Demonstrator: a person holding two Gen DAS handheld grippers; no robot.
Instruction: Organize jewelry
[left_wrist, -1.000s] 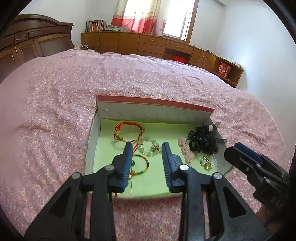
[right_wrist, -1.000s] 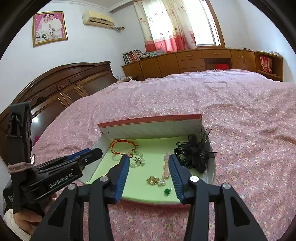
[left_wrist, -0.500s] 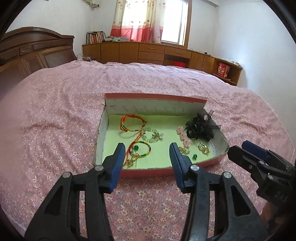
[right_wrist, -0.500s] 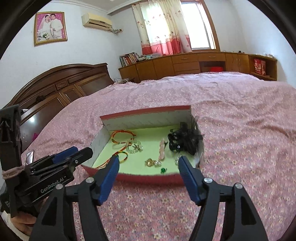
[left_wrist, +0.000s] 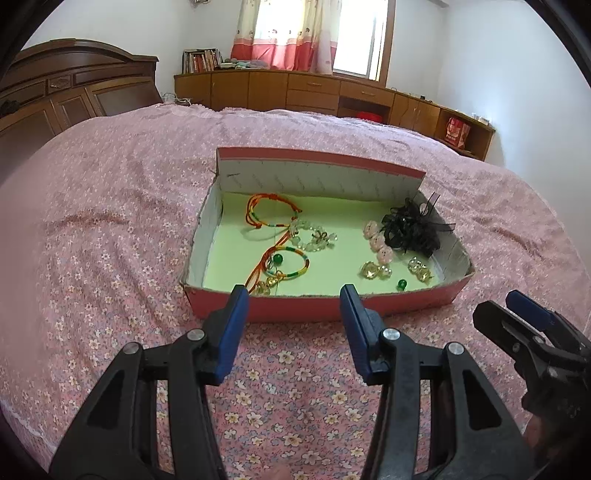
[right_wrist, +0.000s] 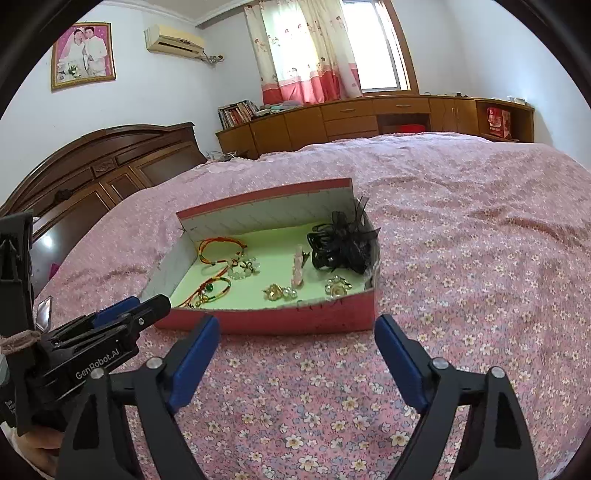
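Note:
A red open box (left_wrist: 295, 310) with a green floor sits on the bed; it also shows in the right wrist view (right_wrist: 280, 319). Inside lie orange cord bracelets (left_wrist: 271, 212), a clear bead bracelet (left_wrist: 314, 238), a black hair piece (left_wrist: 412, 229), a pink clip (left_wrist: 376, 242) and gold earrings (left_wrist: 375, 271). My left gripper (left_wrist: 293, 317) is open and empty, just in front of the box. My right gripper (right_wrist: 297, 349) is open wide and empty, also in front of the box; it shows at the right in the left wrist view (left_wrist: 517, 314).
The pink flowered bedspread (left_wrist: 110, 221) spreads around the box. A dark wooden headboard (right_wrist: 92, 166) stands at the left. Wooden cabinets (left_wrist: 295, 90) run along the far wall under a window.
Both grippers have drawn back out of the box toward me and opened wider. The jewelry stays in the box.

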